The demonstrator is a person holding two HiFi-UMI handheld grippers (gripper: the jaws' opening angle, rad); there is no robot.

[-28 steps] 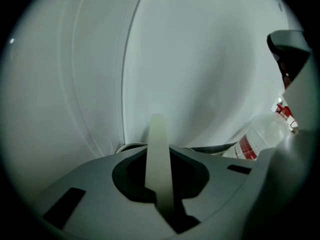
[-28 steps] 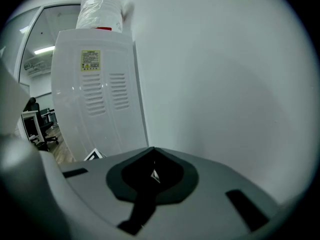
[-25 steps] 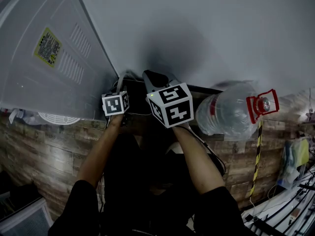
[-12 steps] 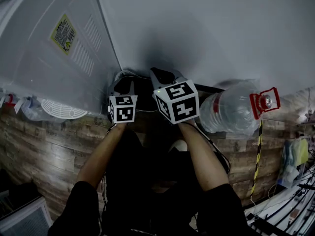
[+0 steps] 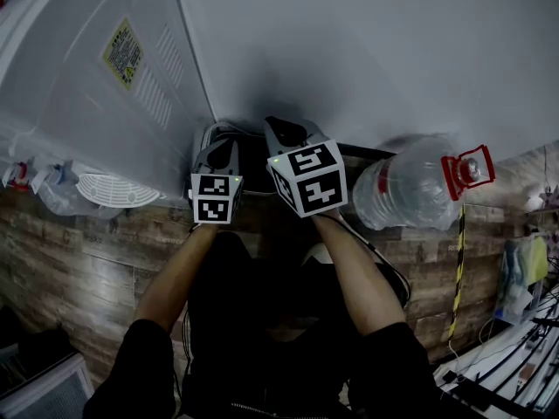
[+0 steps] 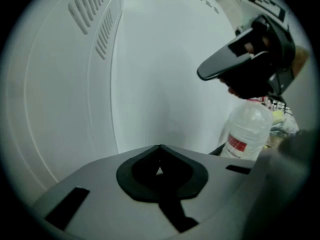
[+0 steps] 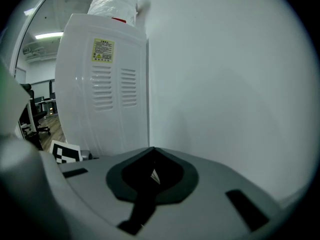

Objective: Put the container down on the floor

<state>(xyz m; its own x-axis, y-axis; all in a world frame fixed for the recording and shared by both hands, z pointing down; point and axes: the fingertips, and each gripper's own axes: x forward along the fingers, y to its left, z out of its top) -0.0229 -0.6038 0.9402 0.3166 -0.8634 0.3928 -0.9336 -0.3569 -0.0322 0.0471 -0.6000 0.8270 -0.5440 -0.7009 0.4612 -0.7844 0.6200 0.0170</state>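
The container, a large clear water bottle with a red label and a red cap and handle, rests on the wooden floor against the white wall. It is just right of my right gripper and nothing holds it. In the left gripper view the bottle looks upright, behind my right gripper. My left gripper is beside the right one, both pointing at the wall's foot. Each gripper's own view shows its jaws meeting with nothing between them, left and right.
A white water dispenser stands close on the left, its vented back with a yellow sticker facing me; the right gripper view shows the dispenser with a bottle on top. Cables and clutter lie at the lower right.
The left gripper has drifted slightly toward the right one and the view has shifted a little. The bottle stays where it was by the wall.
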